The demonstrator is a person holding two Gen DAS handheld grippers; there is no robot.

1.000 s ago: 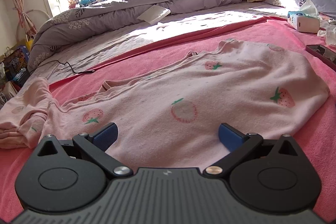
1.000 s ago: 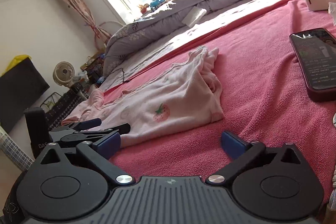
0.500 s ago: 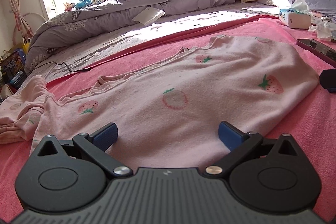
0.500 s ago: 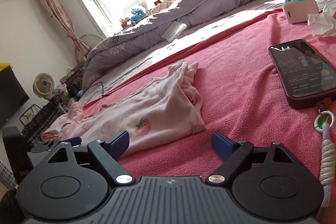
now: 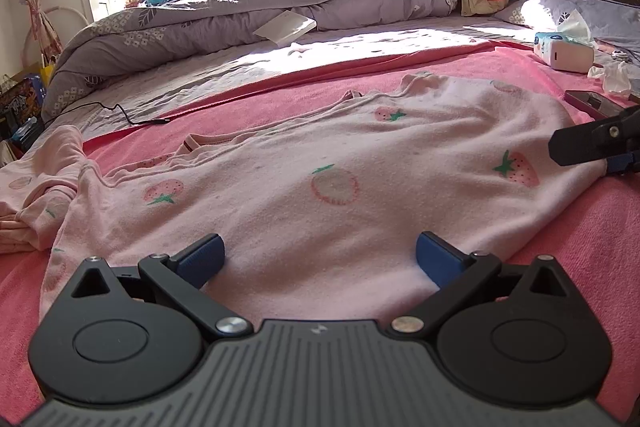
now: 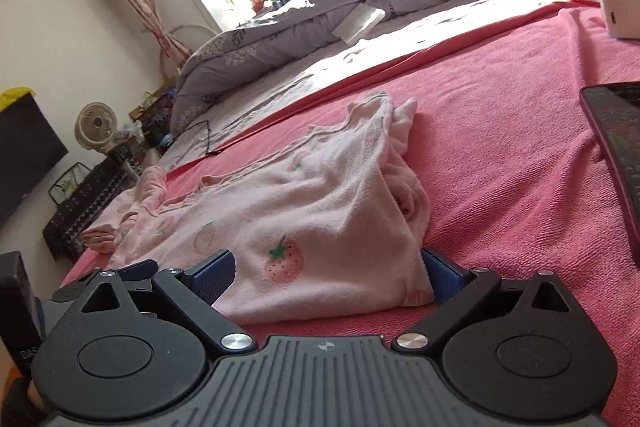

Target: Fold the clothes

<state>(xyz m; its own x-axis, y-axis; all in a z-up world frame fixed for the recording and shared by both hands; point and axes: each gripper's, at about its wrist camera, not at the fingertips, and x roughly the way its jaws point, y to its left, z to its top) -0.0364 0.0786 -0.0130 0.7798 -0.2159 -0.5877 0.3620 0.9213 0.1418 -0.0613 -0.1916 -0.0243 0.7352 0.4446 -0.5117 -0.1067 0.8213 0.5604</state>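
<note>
— Both sets of jaws gaping, nothing held: left gripper (image 5: 318, 254) at the near hem, right gripper (image 6: 328, 275) straddling the lower-right corner.

— That pale pink strawberry-print cotton top (image 5: 320, 179) fills mid-frame on the pink towelling bedspread (image 5: 580, 247). Soft, light, floppy; I'd pinch hem corners.

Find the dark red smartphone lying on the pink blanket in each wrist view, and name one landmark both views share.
Left wrist view: dark red smartphone at the far right edge, beyond the pink strawberry-print garment.
Right wrist view: smartphone along the right edge, partly cut off.
Shared landmark: white tissue box.
</note>
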